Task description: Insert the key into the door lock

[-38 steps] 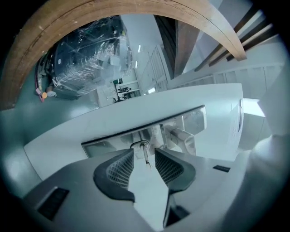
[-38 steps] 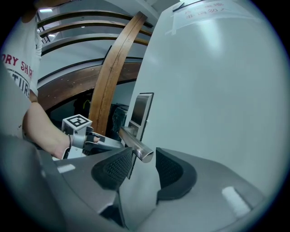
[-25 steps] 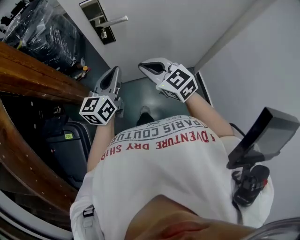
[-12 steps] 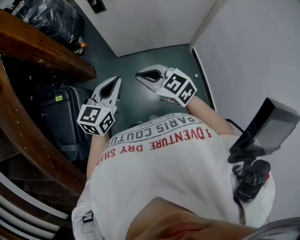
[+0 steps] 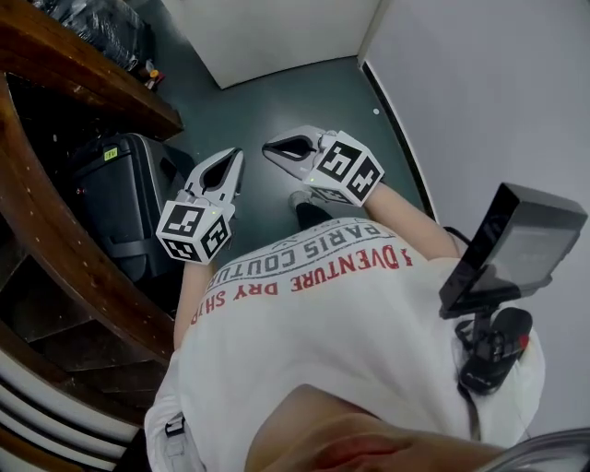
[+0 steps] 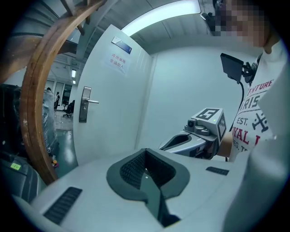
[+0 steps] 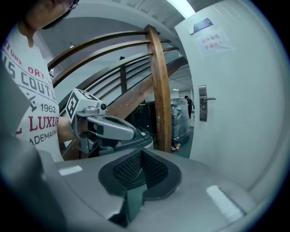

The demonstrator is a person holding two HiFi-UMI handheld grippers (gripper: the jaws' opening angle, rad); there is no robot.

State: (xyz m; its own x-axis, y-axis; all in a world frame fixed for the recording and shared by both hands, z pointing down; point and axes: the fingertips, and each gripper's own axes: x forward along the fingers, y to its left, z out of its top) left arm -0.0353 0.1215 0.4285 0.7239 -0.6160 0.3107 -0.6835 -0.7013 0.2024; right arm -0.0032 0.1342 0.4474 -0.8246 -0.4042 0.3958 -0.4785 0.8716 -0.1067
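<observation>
No key shows in any view. The silver lock plate with its lever handle point(image 6: 84, 104) is on the white door point(image 6: 113, 113), far ahead in the left gripper view. In the right gripper view the lock plate point(image 7: 202, 103) is on the door point(image 7: 235, 113) at the right. The head view shows only the door's bottom point(image 5: 277, 37), without the lock. My left gripper point(image 5: 235, 159) and right gripper point(image 5: 269, 147) hang side by side over the dark floor, well short of the door. Both are shut with nothing between the pads, as seen close up on the left gripper point(image 6: 146, 159) and the right gripper point(image 7: 141, 156).
A curved wooden handrail point(image 5: 55, 212) and a black suitcase point(image 5: 124, 198) stand at the left. A white wall point(image 5: 479, 92) runs along the right. A black screen on a mount point(image 5: 516, 244) sits by the person's right side. Wrapped goods point(image 5: 92, 23) lie at the top left.
The lock plate, at the head view's top left a second ago, has slid out of it. Both grippers now hang farther back from the door, still shut and side by side.
</observation>
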